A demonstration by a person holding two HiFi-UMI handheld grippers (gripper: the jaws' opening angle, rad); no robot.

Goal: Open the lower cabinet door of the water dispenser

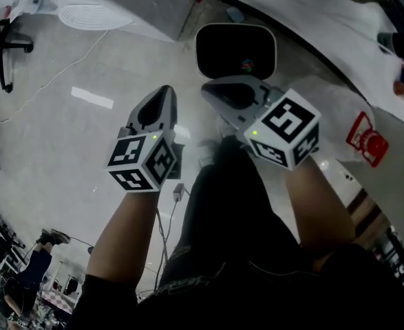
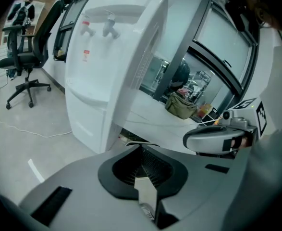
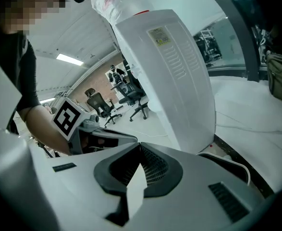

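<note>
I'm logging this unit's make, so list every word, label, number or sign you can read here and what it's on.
Nothing here can be read.
Side sticker on the water dispenser: print too small to read.
Red tag on its front, below the taps: blurred, unreadable.
Red and white print at the head view's right: unreadable.
Marker cubes: square patterns only, no words.
</note>
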